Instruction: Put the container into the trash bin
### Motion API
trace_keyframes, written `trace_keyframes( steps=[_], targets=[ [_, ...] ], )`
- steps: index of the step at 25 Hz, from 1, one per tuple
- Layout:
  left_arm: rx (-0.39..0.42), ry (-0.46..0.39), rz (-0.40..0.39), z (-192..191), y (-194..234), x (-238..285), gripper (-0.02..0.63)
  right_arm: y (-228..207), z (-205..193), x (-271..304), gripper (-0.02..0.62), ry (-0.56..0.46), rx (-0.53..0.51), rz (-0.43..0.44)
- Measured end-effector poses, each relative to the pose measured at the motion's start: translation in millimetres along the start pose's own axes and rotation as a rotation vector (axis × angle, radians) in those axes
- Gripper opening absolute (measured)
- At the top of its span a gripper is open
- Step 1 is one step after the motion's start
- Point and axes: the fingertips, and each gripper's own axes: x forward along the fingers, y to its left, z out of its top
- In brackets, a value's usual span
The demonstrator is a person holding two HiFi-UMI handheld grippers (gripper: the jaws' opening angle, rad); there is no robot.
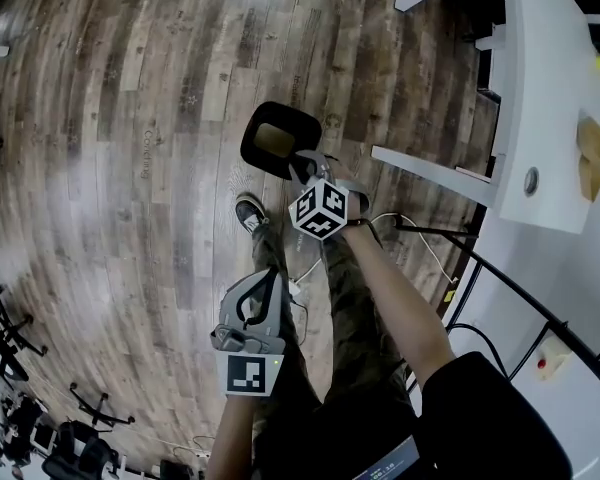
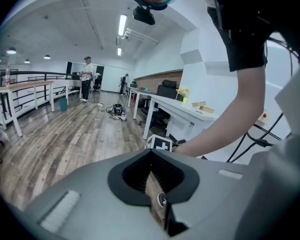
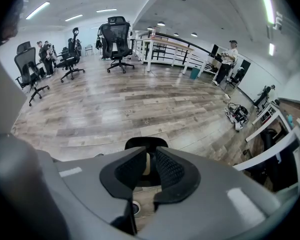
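A pale tan container [image 1: 274,138] lies inside a black trash bin [image 1: 306,120] that stands on a wood-plank floor [image 1: 130,168], just beyond the person's shoe [image 1: 250,213]. Only its top shows, filling much of the bin's opening. It looks like thin paper or card, so it is probably light and easily crushed, and best taken by its rim or a side wall with a gentle pinch. The right gripper [image 1: 304,166] hangs over the bin's near edge, pointing steeply down, its jaws partly apart. In the right gripper view the container shows through the gap, but the pads do not seem to press on it, so the drop appears done. The left gripper [image 1: 268,280] is nearer the person, well apart from the bin, its jaws a narrow slit apart with nothing in them, only floor showing through. A white desk [image 1: 550,118] runs along the right.
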Motion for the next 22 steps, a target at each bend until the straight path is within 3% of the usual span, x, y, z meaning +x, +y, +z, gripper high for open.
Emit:
trace_keyframes(
  steps=[22],
  targets=[
    [0.163,-0.092,0.005,149.5,0.4,-15.8,-0.002,-48.4,86.0,-145.0,0.104,-0.1,-0.014,-0.017]
  ],
)
